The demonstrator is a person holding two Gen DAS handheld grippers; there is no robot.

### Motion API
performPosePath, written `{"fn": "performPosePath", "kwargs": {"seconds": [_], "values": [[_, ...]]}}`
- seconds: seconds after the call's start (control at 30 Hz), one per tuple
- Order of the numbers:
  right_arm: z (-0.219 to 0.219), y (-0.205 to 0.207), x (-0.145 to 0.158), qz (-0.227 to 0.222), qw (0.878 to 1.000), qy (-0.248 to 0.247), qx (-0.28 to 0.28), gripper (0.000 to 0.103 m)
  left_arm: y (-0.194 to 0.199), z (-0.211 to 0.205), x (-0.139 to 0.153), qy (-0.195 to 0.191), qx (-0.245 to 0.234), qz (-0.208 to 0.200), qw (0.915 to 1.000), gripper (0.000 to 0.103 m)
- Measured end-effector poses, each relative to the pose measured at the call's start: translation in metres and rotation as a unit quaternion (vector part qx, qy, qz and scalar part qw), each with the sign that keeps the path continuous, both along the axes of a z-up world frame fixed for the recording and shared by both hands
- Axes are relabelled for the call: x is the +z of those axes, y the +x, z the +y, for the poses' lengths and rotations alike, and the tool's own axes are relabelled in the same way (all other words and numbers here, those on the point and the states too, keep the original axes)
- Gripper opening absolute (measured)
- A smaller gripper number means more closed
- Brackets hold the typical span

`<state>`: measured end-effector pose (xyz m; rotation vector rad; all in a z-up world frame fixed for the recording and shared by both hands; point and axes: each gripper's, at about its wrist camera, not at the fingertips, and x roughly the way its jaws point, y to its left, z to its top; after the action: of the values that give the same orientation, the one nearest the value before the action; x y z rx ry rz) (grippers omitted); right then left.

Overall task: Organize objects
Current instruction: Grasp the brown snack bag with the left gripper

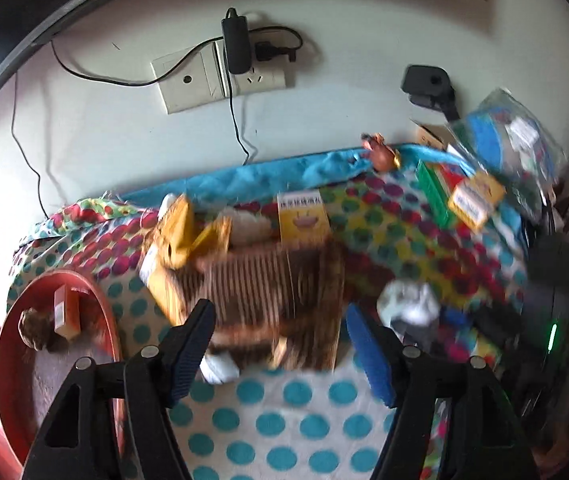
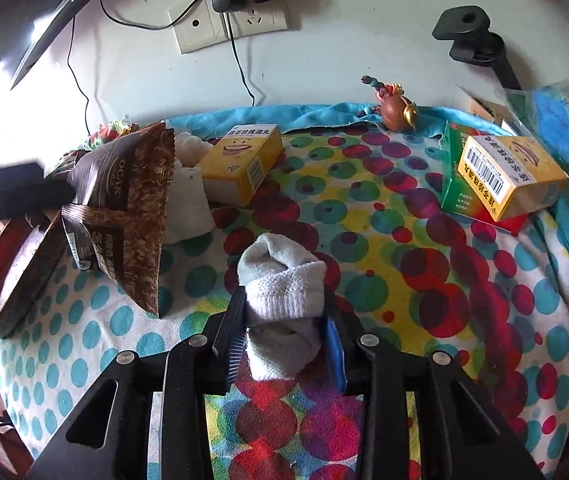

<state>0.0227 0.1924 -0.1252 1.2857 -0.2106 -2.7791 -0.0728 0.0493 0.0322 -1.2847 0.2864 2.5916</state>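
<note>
Objects spread over a polka-dot cloth [image 2: 364, 208] against a white wall [image 2: 344, 40].

A rolled grey-white sock [image 2: 280, 284] lies near the front centre. To its left a brown snack packet [image 2: 124, 216] stands over the edge of a round red tray [image 2: 8, 280]. Behind the sock, a yellow cardboard box [image 2: 240, 164] sits beside a white cloth pouch [image 2: 190, 204]. Far right, another yellow box [image 2: 508, 176] rests on a green box [image 2: 454, 188]. A small brown figurine [image 2: 394, 106] stands at the back edge, below the wall socket [image 2: 232, 24].

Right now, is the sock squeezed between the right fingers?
Yes, the right gripper has its fingers pressed against both sides of the grey sock.
</note>
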Motion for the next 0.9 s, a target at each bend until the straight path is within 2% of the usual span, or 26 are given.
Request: {"fn": "performPosePath", "kwargs": {"seconds": [0.1, 0.17, 0.3, 0.37, 0.5, 0.6, 0.7, 0.8, 0.9], "values": [[-0.001, 0.000, 0.000, 0.000, 1.000, 0.014, 0.001, 0.033, -0.027, 0.011, 0.012, -0.004, 0.004, -0.022, 0.9998, 0.070], [-0.003, 0.000, 0.000, 0.000, 1.000, 0.022, 0.003, 0.033, -0.044, 0.020, 0.016, -0.021, 0.015, -0.034, 0.9991, 0.070], [0.000, 0.000, -0.001, -0.001, 1.000, 0.009, 0.002, 0.034, -0.079, 0.024, 0.018, -0.020, 0.082, -0.075, 0.9936, 0.070], [0.003, -0.001, -0.002, -0.002, 1.000, 0.002, 0.002, 0.034, -0.091, 0.022, 0.014, -0.024, 0.116, -0.098, 0.9881, 0.070], [0.003, -0.002, -0.002, -0.002, 1.000, 0.005, 0.002, 0.034, -0.114, 0.014, -0.005, -0.021, 0.188, -0.163, 0.9683, 0.070], [0.006, -0.002, -0.003, -0.003, 1.000, -0.001, 0.002, 0.035, -0.115, 0.008, -0.016, -0.014, 0.210, -0.200, 0.9569, 0.070], [0.002, -0.001, -0.002, -0.003, 1.000, -0.001, 0.002, 0.035, -0.105, 0.001, -0.023, -0.031, 0.233, -0.210, 0.9489, 0.070], [0.002, -0.001, -0.002, -0.003, 1.000, 0.000, 0.002, 0.035, -0.090, -0.011, -0.025, -0.012, 0.253, -0.220, 0.9421, 0.071], [0.003, -0.001, -0.002, -0.003, 1.000, 0.000, 0.002, 0.036, -0.072, -0.019, -0.028, 0.014, 0.250, -0.232, 0.9398, 0.071]]}}
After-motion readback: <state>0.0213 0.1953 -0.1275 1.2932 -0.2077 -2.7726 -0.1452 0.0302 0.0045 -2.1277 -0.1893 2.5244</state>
